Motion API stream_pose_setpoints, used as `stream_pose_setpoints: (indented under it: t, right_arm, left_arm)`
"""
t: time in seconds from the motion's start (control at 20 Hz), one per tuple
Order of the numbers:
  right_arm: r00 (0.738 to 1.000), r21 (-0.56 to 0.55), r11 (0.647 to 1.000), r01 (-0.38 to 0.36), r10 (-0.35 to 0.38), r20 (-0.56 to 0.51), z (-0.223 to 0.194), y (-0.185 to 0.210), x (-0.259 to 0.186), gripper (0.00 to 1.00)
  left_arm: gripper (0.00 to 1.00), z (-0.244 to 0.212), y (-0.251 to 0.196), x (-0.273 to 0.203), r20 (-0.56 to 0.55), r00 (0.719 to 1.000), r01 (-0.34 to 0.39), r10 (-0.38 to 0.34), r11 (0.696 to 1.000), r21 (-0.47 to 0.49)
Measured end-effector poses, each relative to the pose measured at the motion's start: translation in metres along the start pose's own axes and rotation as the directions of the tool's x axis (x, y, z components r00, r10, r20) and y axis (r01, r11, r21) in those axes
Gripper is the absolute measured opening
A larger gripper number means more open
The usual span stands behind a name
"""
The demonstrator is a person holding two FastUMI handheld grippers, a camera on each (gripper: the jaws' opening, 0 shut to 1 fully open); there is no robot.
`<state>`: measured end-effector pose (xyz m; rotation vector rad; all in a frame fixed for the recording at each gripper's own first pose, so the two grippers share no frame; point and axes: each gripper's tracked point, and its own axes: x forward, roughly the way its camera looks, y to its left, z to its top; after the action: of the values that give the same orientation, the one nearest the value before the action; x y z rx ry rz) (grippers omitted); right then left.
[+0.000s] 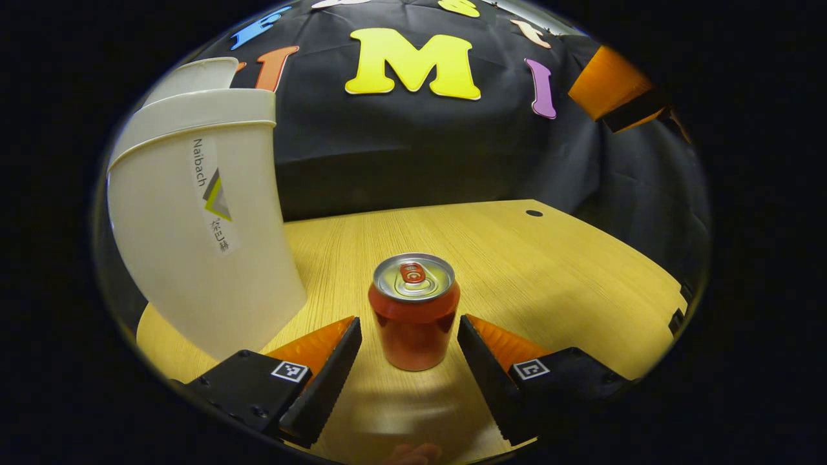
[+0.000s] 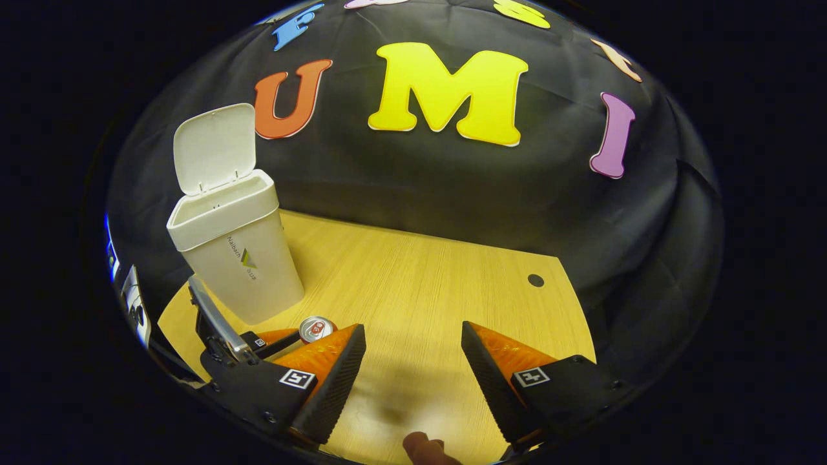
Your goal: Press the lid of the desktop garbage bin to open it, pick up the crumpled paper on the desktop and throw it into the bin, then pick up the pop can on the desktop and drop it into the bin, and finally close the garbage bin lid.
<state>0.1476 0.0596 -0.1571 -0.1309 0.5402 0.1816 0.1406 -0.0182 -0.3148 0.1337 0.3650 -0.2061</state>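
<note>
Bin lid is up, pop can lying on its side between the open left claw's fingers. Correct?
Not quite: the pop can stands upright, tab end up, as the left gripper view shows. The rest holds: it sits between the open left claw, and the bin lid is up.

A recording booth set up as an office desk: black cloth wall (image 2: 452, 194) drapes behind a wood-grain desktop (image 2: 413, 284) with a cable hole (image 2: 535, 280).
</note>
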Motion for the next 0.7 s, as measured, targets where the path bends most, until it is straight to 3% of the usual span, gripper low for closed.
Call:
stream_pose_setpoints:
  t: [0.35,0.7]
  right_arm:
    - [1.000,0.022,1.000,0.002,-0.002,-0.020,-0.004,-0.009,0.009,0.94]
    - [1.000,0.028,1.000,0.005,-0.005,-0.021,-0.006,-0.018,0.006,0.94]
  left_arm:
    - [1.00,-0.006,0.001,0.012,-0.033,0.999,-0.014,0.014,1.000,-0.018]
    - [0.90,-0.011,-0.003,0.015,-0.054,0.998,-0.013,0.011,0.999,-0.037]
